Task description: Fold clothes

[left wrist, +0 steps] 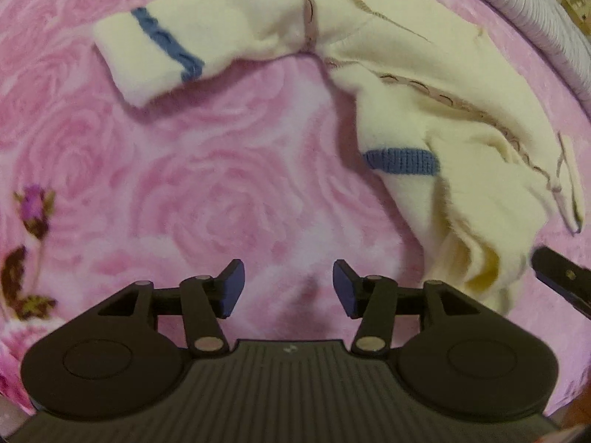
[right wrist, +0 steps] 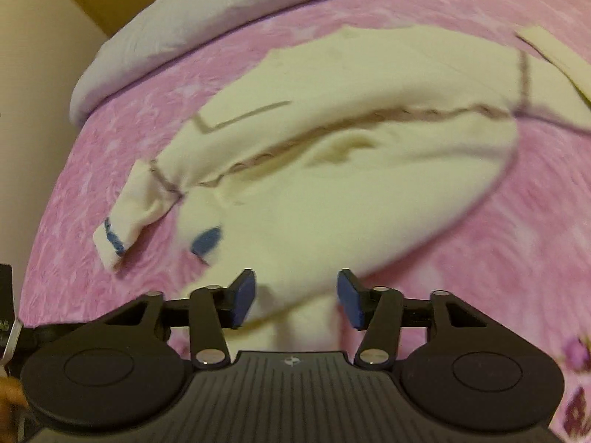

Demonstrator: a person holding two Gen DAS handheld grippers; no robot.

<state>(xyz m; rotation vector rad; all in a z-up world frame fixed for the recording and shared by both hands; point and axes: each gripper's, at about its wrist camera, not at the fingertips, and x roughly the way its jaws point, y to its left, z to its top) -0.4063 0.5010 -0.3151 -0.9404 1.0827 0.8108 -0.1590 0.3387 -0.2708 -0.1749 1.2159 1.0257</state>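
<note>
Cream sweater [left wrist: 424,85] is lying crumpled on the pink rose-print bedspread [left wrist: 184,184], one sleeve [left wrist: 166,44] stretching out to the left in the left wrist view, blue stripe near its cuff. A second blue-striped cuff [left wrist: 400,162] is sitting folded against the body of the garment.

Left gripper [left wrist: 289,288] is hanging over bare bedspread — jaws parted partway, nothing between the blue pads, sweater off to its right.

Right gripper [right wrist: 296,299] is pointing down at the sweater's near edge — jaws apart, cream fabric showing in the gap, pads not pressing on it. View is motion-blurred.

A grey-white quilt [right wrist: 166,33] is bunching along the far edge of the bed.
</note>
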